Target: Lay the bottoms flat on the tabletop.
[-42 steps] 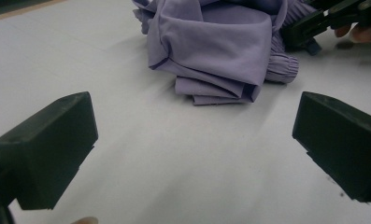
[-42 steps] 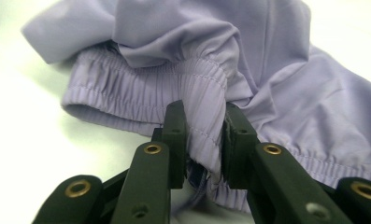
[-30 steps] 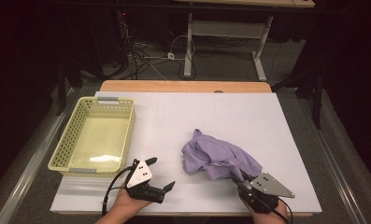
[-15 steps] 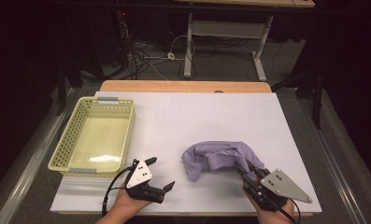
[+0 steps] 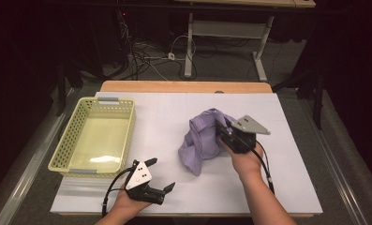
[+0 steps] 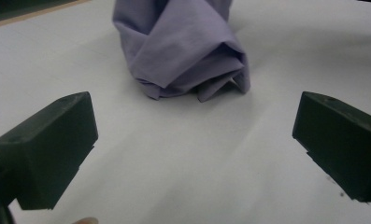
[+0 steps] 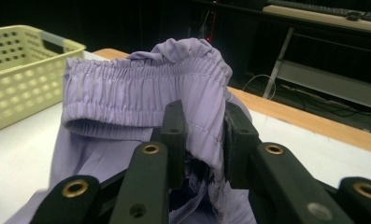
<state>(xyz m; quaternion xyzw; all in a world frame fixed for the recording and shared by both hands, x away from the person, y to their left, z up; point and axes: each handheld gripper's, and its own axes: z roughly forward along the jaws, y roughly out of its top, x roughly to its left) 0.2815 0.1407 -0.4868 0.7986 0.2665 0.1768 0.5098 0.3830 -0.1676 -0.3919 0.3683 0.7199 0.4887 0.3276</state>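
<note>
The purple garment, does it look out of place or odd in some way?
A little. The purple garment hangs crumpled from the right gripper, pinched at its elastic waistband, lower end bunched on the table. The yellow basket holds nothing.

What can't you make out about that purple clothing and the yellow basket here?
- Purple garment: its kind is unclear; it hangs bunched in the high view, with only an elastic band readable in the right gripper view.
- Cloth inside the right gripper: hidden behind its fingers.
- Basket: cut off by the right gripper view's left edge.
</note>
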